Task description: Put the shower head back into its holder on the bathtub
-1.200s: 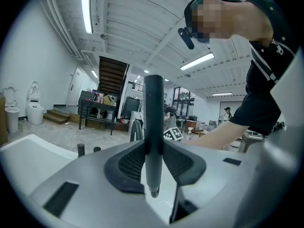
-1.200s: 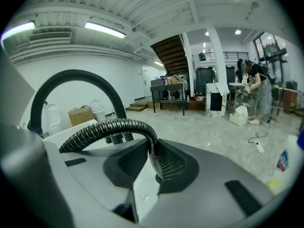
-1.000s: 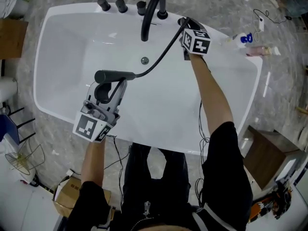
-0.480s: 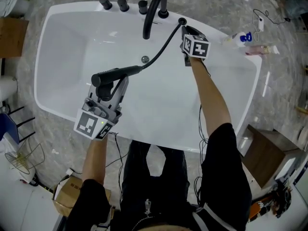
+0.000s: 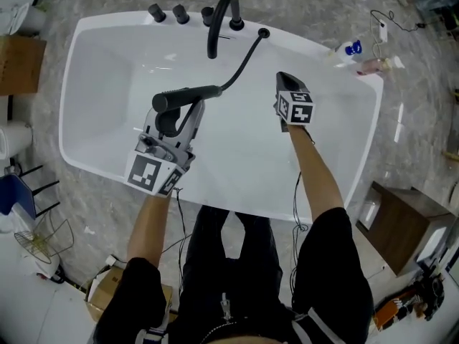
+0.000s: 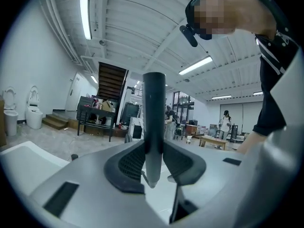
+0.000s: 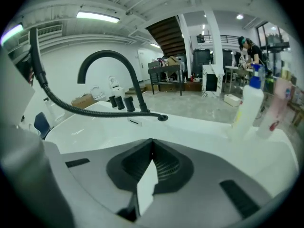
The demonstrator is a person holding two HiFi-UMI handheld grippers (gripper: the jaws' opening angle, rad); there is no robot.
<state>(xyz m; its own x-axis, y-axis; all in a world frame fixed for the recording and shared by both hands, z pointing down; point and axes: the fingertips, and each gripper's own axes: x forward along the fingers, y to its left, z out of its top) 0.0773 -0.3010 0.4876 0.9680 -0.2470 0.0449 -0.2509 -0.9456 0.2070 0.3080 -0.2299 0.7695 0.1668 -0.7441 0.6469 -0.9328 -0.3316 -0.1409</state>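
The black shower head (image 5: 188, 94) lies crosswise over the white bathtub (image 5: 93, 63), with my left gripper (image 5: 177, 110) shut on its handle. In the left gripper view the handle (image 6: 153, 127) stands upright, clamped between the pads. Its black hose (image 5: 240, 64) runs up to the holder socket (image 5: 263, 32) on the far rim. My right gripper (image 5: 281, 78) hovers over the tub's middle, below the holder and apart from the hose. Its jaws have just been closing and now meet with nothing between them (image 7: 152, 148). The right gripper view shows the hose (image 7: 85, 110) and socket (image 7: 162, 118) ahead.
A black arched faucet (image 5: 222, 13) and three black knobs (image 5: 179, 11) stand on the far rim left of the holder. Two bottles (image 5: 353, 49) rest on the rim's right corner. A cardboard box (image 5: 20, 63) and a wooden cabinet (image 5: 401, 221) flank the tub.
My right gripper has pulled back from the holder towards the tub's middle and shut empty. The left gripper has lifted the shower head a little and shifted it rightward.
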